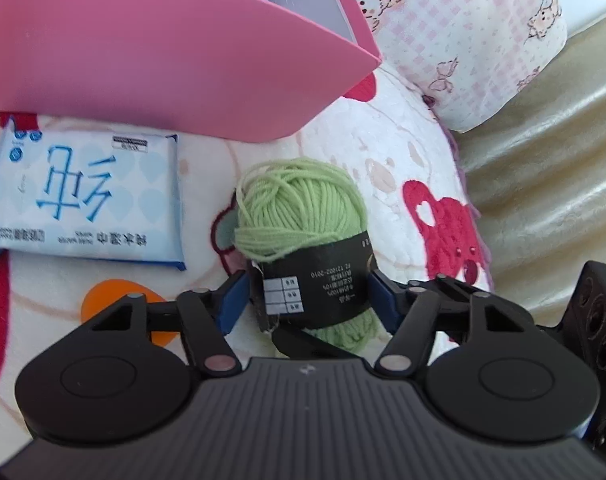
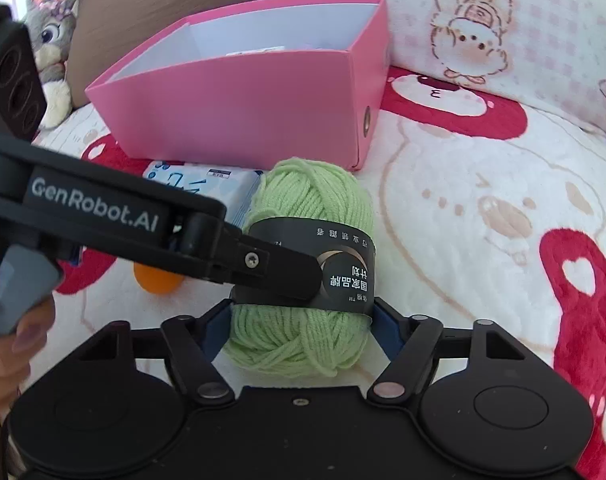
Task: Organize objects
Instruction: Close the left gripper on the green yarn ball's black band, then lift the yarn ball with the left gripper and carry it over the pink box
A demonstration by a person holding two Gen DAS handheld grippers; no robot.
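Left wrist view shows the left gripper (image 1: 309, 300) closed about halfway around a skein of green yarn (image 1: 303, 216), its blue pads (image 1: 235, 300) against either side of the skein's black paper band (image 1: 315, 284). Just ahead of it to the left lies a blue pack of wet wipes (image 1: 83, 196), and beyond that stands an open pink box (image 1: 163, 52) on a white blanket with red bear shapes (image 1: 443, 232); an orange ball (image 1: 111, 300) peeks out under the left finger. Right wrist view has the right gripper (image 2: 299, 324) set on the same skein at its near end, jaws partly open with the pads (image 2: 385, 328) touching the wool on both sides. The other gripper's black finger crosses in from the left onto the band, and a hand (image 2: 7, 344) holds its handle. Beyond the box to the left sits a grey plush rabbit (image 2: 51, 40).
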